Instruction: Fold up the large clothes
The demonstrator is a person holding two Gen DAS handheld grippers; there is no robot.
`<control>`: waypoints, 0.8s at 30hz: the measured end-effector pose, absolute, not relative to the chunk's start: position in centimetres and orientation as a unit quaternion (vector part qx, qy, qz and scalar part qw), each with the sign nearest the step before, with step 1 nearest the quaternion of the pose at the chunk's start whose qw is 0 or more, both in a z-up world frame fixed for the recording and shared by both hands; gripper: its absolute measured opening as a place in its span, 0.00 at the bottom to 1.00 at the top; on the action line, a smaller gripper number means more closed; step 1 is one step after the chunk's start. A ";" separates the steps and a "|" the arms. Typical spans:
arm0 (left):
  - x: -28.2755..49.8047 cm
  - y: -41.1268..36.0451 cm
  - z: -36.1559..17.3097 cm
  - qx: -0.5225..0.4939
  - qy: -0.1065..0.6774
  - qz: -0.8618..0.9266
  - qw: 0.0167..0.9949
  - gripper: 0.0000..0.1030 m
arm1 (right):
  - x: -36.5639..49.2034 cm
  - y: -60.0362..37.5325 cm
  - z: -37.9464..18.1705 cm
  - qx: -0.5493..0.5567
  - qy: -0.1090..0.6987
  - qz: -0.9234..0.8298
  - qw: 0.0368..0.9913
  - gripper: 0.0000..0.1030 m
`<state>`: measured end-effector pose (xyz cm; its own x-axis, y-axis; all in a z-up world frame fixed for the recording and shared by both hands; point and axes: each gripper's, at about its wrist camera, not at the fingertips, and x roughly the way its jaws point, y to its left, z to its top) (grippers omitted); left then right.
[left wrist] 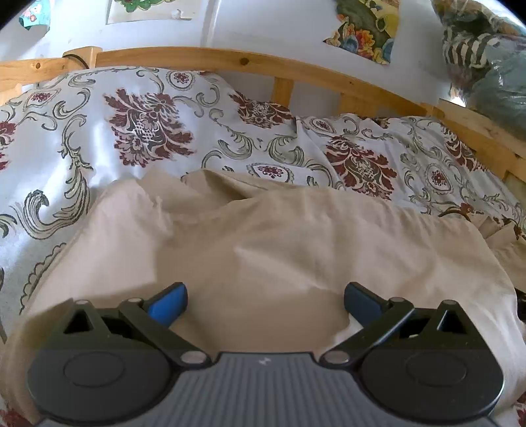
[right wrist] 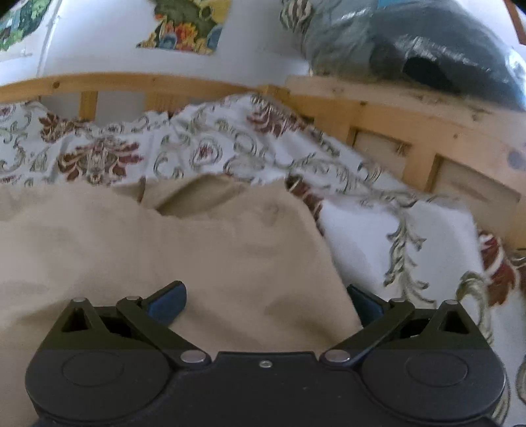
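Note:
A large beige garment (left wrist: 263, 249) lies rumpled on a floral bedspread (left wrist: 98, 131), filling the lower middle of the left wrist view. My left gripper (left wrist: 265, 303) hovers just over it, open, its blue fingers (left wrist: 169, 303) spread wide with only flat cloth between them. In the right wrist view the same beige garment (right wrist: 180, 249) covers the left and centre, its right edge running down toward the right finger. My right gripper (right wrist: 267, 303) is open above that edge, with nothing pinched between its blue fingertips (right wrist: 167, 303).
A wooden bed rail (left wrist: 230, 60) runs along the far side of the bedspread (right wrist: 394, 236), with a white wall and colourful pictures (left wrist: 365, 29) behind. Plastic-wrapped bundles (right wrist: 411, 49) sit on the wooden frame (right wrist: 411, 131) at the right.

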<state>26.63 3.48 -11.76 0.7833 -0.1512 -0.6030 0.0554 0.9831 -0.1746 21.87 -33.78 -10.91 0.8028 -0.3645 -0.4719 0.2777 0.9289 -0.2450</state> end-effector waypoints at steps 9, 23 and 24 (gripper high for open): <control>26.1 4.2 -9.9 -0.081 0.344 -0.030 0.935 0.99 | 22.2 -33.9 -10.6 -0.070 0.271 -0.166 0.945 0.99; 22.8 6.9 -6.9 -0.106 0.363 0.051 0.924 0.99 | 18.8 -28.5 -5.8 -0.085 0.155 -0.058 0.983 0.99; 22.6 7.0 -6.9 -0.110 0.366 0.052 0.923 0.99 | 18.7 -28.0 -5.9 -0.093 0.154 -0.044 0.983 0.99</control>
